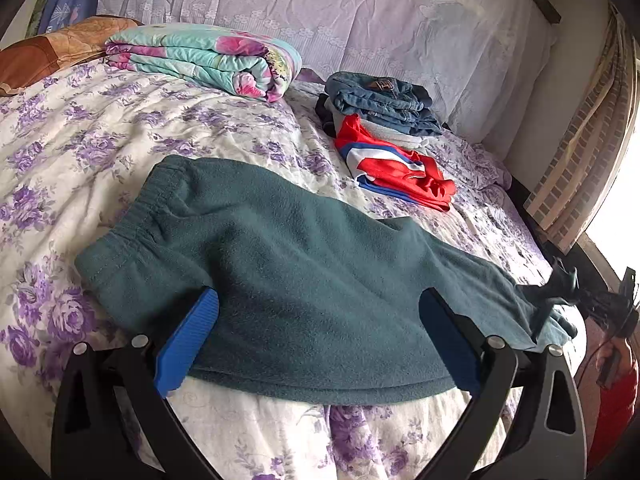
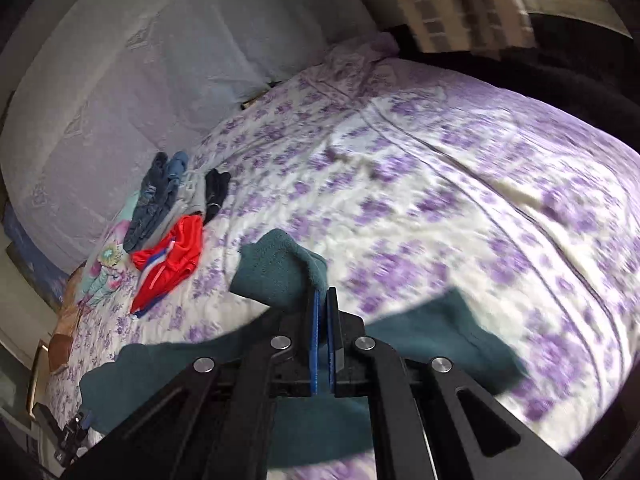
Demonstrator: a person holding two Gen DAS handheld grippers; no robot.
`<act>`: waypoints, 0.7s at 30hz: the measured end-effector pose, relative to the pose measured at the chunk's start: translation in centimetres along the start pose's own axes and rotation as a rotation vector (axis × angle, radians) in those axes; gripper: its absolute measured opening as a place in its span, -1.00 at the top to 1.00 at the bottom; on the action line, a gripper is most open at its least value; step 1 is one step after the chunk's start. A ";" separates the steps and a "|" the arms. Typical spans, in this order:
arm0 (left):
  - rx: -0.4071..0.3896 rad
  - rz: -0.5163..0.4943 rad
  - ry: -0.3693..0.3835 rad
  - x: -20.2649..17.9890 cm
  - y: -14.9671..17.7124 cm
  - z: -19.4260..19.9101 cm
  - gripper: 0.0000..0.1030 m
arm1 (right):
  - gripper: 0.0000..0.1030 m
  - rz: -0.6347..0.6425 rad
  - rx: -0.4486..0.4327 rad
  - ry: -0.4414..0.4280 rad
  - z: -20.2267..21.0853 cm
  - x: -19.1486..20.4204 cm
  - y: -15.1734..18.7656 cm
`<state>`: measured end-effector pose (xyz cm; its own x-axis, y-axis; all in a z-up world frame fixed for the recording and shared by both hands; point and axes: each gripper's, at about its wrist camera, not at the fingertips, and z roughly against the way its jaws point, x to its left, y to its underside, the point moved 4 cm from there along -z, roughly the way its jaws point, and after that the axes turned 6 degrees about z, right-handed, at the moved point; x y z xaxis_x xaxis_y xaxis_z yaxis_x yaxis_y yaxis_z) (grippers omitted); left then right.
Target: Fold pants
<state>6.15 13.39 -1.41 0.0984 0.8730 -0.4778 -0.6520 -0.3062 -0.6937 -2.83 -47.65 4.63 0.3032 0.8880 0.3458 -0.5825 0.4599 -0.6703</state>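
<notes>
L gripper (image 1: 320, 334): jaws released, wide apart, teal pants (image 1: 304, 280) lying flat on the bed (image 1: 100, 152) btwn them, waistband beyond the left jaw. R gripper (image 2: 321, 300): jaws clenched on a pant-leg end, cloth bunched just ahead. Best: carry leg end over to waistband, edges aligned, L pinning the fold. Count: 1 teal pants, 1 clothes pile (image 1: 384, 132) well beyond jaws, 1 folded quilt (image 1: 208, 60).

One green pants (image 1: 304, 280), one red garment (image 1: 394, 164), one folded quilt (image 1: 208, 60).
</notes>
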 end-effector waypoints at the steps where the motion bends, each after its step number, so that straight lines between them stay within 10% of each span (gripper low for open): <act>1: 0.000 0.000 0.000 0.0 0.0 0.0 -0.90 | 0.86 -0.021 0.027 0.036 0.2 -1.6 1.1; 7: 0.001 -0.006 -0.010 0.0 0.0 0.0 -0.90 | 0.81 -0.125 -0.003 -0.038 1.0 -4.6 2.1; 11: 0.002 -0.014 -0.022 -0.1 0.1 -0.1 -0.90 | 0.25 -0.101 0.020 -0.068 -0.4 -3.4 2.4; 17: 0.002 -0.016 -0.023 -0.1 0.1 -0.1 -0.90 | 0.25 -0.146 0.038 -0.155 -1.3 -3.0 3.2; 19: 0.002 -0.019 -0.027 -0.1 0.0 -0.1 -0.90 | 0.39 -0.156 0.034 -0.169 -1.9 -3.1 2.9; 21: 0.002 -0.017 -0.024 -0.1 0.0 -0.1 -0.90 | 0.94 -0.168 0.041 -0.185 -2.5 -3.1 2.9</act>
<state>6.19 13.30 -1.46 0.0913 0.8871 -0.4524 -0.6519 -0.2902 -0.7006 -3.55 -49.10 -0.06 0.2568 0.7826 0.5671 -0.5670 0.5972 -0.5673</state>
